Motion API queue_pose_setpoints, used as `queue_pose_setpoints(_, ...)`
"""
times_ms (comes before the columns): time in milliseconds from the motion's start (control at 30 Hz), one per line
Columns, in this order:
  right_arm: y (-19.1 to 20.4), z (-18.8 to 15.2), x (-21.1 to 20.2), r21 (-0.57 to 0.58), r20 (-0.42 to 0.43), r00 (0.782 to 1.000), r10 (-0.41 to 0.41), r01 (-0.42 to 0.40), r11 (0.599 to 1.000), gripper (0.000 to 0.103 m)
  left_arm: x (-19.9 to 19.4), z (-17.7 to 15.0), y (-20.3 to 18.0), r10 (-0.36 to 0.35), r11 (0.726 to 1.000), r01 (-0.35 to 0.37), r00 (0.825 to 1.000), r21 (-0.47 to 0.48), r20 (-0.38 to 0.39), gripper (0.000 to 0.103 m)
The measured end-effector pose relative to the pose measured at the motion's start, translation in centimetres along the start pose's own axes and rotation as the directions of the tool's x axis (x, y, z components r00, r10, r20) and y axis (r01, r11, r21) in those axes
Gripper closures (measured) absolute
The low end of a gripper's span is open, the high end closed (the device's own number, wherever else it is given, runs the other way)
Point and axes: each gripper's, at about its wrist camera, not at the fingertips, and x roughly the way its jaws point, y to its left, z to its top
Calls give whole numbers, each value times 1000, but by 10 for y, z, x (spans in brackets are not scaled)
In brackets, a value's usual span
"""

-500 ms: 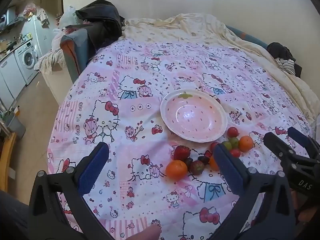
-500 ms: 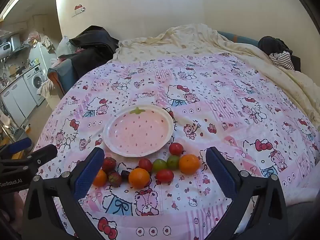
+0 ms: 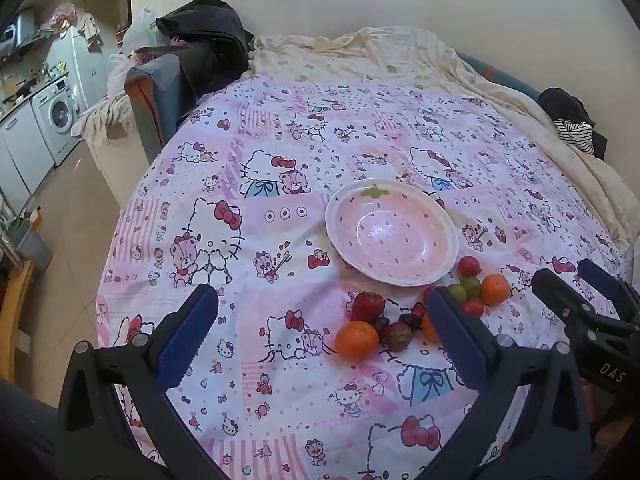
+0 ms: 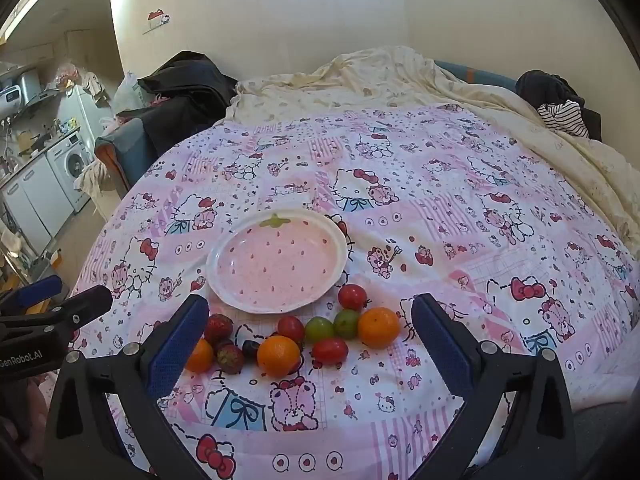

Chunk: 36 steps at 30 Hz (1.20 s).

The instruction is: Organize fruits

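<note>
Fruits (image 4: 296, 340) lie clustered just beside the strawberry plate (image 4: 338, 240), both tongs agape.

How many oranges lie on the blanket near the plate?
3. One orange lies at the right end of the fruit, one in the middle, and one at the left, partly behind the right tool's finger.

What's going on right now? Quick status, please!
Left gripper and right gripper open, holding nothing. Strawberry plate holds no fruit. Fruits lie beside it on the blanket. Nothing blocking.
</note>
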Motion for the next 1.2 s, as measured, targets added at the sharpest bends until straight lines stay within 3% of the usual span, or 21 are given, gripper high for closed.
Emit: queue_pose_setpoints(1200,1,0,-1,-4,1,1000,-2,2,1000,0,-1,2,1,-5,1000,5,1000,-5,0,0)
